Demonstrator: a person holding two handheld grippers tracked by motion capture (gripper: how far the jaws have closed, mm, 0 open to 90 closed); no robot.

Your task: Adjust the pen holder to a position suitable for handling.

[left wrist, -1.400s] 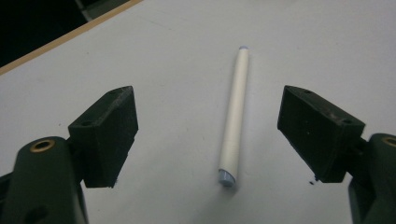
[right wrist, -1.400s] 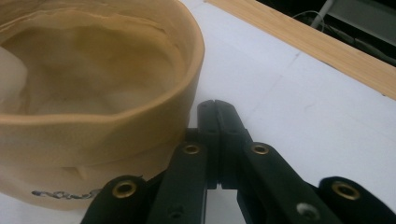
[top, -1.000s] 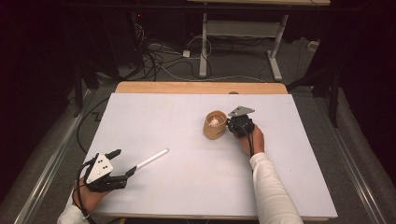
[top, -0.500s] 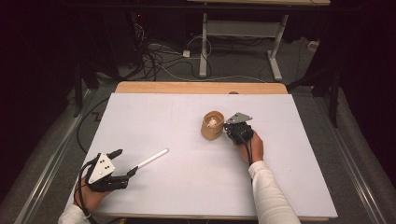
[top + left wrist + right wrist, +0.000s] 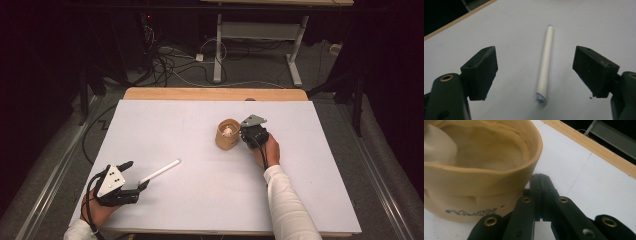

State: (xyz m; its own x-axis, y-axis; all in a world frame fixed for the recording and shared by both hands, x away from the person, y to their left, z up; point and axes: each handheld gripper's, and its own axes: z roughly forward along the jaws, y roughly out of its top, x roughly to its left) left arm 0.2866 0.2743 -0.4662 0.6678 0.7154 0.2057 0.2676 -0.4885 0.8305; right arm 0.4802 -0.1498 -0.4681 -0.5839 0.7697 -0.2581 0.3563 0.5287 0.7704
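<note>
A white-covered table (image 5: 200,200) with a wooden far edge is standing on a dark floor strewn with cables (image 5: 170,60). Near its front-left corner, the left gripper (image 5: 132,175) is resting with jaws apart around a white stick (image 5: 160,172), whose long axis is pointing toward the far-right corner. Right of centre, the right gripper (image 5: 246,134) is sitting with jaws together, tips against a tan bowl (image 5: 227,134).

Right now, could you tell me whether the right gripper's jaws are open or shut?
Shut: the right gripper has its black jaws pressed together with nothing between them, beside the tan cup.
</note>
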